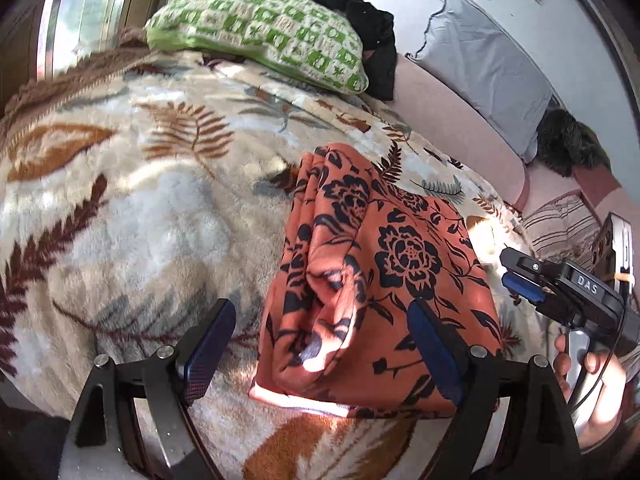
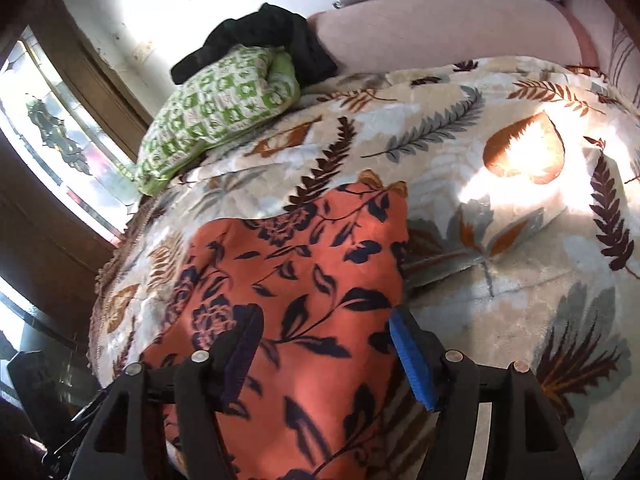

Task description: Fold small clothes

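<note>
An orange garment with black flowers [image 1: 376,280] lies folded into a thick rectangle on the leaf-patterned blanket [image 1: 132,216]. My left gripper [image 1: 320,344] is open above its near left edge, holding nothing. The right gripper [image 1: 520,276] shows in the left wrist view at the garment's right side, jaws apart. In the right wrist view the garment [image 2: 296,288] fills the lower middle and my right gripper [image 2: 324,356] is open above it, empty.
A green and white pillow [image 1: 260,36] and a black garment [image 1: 360,12] lie at the far end of the blanket. A pink headboard [image 1: 452,120], a grey pillow [image 1: 480,60] and a window [image 2: 52,140] border the bed. A striped cloth [image 1: 560,224] lies at right.
</note>
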`<move>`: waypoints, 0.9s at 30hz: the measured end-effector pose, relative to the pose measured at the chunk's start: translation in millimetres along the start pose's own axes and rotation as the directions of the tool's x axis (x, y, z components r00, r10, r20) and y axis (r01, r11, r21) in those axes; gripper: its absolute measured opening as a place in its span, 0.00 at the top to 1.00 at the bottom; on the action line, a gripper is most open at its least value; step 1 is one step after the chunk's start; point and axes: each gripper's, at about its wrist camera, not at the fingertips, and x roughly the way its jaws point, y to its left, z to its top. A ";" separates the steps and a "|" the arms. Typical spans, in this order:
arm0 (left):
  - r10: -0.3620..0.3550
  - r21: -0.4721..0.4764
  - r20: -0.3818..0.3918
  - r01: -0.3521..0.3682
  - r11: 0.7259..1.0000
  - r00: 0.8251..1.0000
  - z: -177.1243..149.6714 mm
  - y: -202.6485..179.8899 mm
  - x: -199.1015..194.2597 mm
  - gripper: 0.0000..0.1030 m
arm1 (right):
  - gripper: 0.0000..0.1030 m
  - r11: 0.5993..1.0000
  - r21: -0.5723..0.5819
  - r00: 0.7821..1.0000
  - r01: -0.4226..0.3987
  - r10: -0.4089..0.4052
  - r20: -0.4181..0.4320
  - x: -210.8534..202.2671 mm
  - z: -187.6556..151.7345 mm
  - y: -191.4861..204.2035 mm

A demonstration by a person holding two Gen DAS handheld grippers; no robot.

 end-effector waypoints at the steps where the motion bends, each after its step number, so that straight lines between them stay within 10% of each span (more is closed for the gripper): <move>1: -0.009 -0.028 -0.029 0.008 1.000 1.000 -3.0 6.8 6.4 0.22 | 0.33 1.000 -0.017 1.000 -0.018 0.018 0.005 -5.6 -4.2 8.1; 3: -0.010 -0.083 -0.146 -0.002 0.997 0.989 -9.8 20.8 28.6 0.61 | 0.33 0.998 -0.033 0.998 -0.060 0.060 0.015 -8.4 -10.9 26.8; 5: -0.053 -0.144 -0.140 0.033 0.989 0.989 -13.9 29.3 28.6 0.65 | 0.33 0.995 -0.042 0.996 -0.094 0.094 -0.004 -10.4 -16.5 37.9; 11: -0.094 -0.195 -0.145 0.064 0.979 0.985 -19.8 30.9 17.8 0.60 | 0.20 0.992 -0.021 0.984 -0.126 0.123 -0.132 23.9 -35.1 41.9; 18: -0.045 0.014 -0.029 0.045 0.999 0.999 25.6 -7.7 -8.7 0.40 | 0.18 0.989 -0.011 0.975 -0.147 0.144 -0.171 42.7 -45.0 26.3; 22: -0.046 -0.101 -0.228 0.023 0.995 0.973 33.3 19.1 52.0 0.65 | 0.18 0.979 0.045 0.965 -0.200 0.205 -0.162 41.8 -43.8 14.7; 27: -0.083 -0.140 -0.175 0.059 0.988 0.981 26.8 22.1 41.3 0.63 | 0.18 0.969 0.058 0.955 -0.239 0.245 -0.165 41.8 -43.0 10.0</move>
